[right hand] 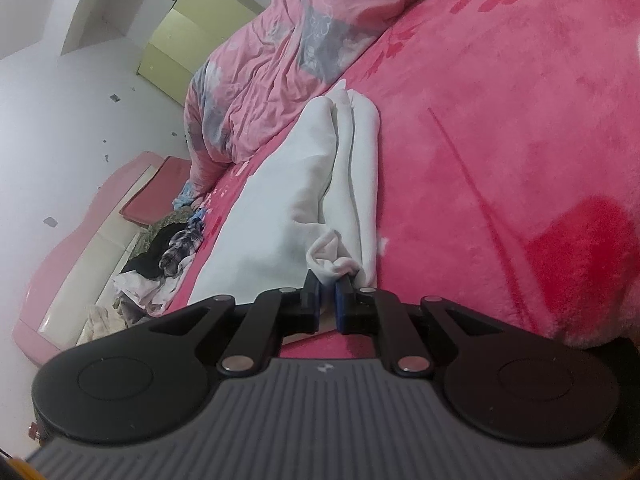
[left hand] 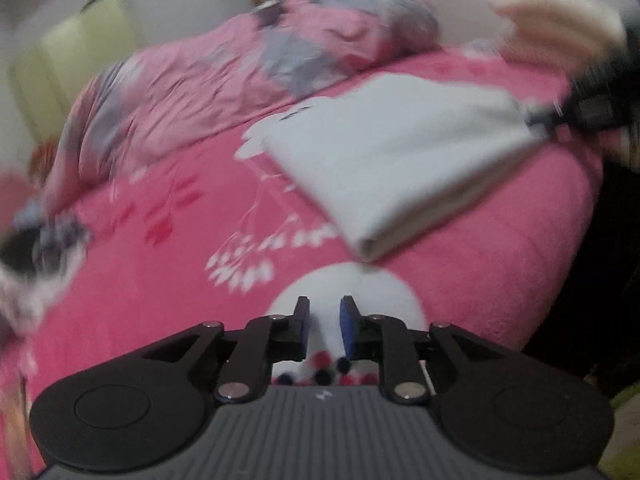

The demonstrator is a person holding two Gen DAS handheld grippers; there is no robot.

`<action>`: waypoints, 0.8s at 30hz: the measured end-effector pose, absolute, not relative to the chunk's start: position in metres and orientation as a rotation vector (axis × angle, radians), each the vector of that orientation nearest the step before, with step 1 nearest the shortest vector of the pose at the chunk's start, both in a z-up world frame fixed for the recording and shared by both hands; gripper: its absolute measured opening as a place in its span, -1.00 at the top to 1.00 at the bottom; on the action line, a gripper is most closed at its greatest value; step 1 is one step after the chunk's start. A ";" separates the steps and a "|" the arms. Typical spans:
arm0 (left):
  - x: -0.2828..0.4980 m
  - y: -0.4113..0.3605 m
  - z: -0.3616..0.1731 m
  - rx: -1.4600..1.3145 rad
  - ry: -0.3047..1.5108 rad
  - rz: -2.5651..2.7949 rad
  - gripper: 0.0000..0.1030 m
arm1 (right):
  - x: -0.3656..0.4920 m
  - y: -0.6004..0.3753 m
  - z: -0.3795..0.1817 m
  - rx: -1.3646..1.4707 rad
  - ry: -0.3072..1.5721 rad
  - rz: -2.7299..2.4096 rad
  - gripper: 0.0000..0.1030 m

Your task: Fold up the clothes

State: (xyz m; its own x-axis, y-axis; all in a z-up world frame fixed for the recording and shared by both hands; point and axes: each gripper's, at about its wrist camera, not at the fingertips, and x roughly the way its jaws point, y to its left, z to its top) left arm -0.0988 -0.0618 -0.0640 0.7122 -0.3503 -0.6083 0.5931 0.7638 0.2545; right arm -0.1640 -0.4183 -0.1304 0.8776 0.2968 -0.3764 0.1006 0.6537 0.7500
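Note:
A white garment (left hand: 392, 168) lies folded into a thick rectangle on the pink blanket (left hand: 160, 280), blurred in the left wrist view. My left gripper (left hand: 325, 314) hovers in front of it, apart from the cloth, its blue pads a small gap apart with nothing between them. In the right wrist view the same white garment (right hand: 320, 168) stretches away in long folds. My right gripper (right hand: 328, 284) is shut on a bunched corner of it. From the left wrist view, that right gripper (left hand: 536, 120) pinches the garment's far right corner, with a person's hand (left hand: 560, 20) behind it.
A crumpled pink and grey quilt (right hand: 272, 80) lies along the far side of the bed. A heap of loose clothes (right hand: 168, 248) sits against the pink headboard (right hand: 80, 240). A yellow-green cabinet (right hand: 192, 40) stands by the white wall. The bed edge drops off at the right.

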 end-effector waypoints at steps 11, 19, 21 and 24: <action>-0.077 -0.124 -0.060 0.311 0.469 -0.798 0.60 | -0.168 -0.414 -0.131 0.874 0.485 0.090 0.91; -0.067 -0.138 -0.080 0.334 0.524 -0.820 0.61 | -0.179 -0.419 -0.132 0.880 0.442 0.089 0.79; -0.067 -0.140 -0.081 0.351 0.523 -0.819 0.61 | -0.188 -0.425 -0.132 0.886 0.423 0.064 0.72; -0.069 -0.143 -0.081 0.373 0.522 -0.817 0.62 | -0.204 -0.435 -0.132 0.889 0.390 -0.001 0.58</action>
State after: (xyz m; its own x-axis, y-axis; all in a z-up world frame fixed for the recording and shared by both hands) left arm -0.0688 -0.1425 -0.0814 0.5710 -0.5890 -0.5719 0.7665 0.6319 0.1144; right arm -0.2042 -0.4348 -0.1321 0.9297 0.1594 -0.3321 0.1611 0.6349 0.7556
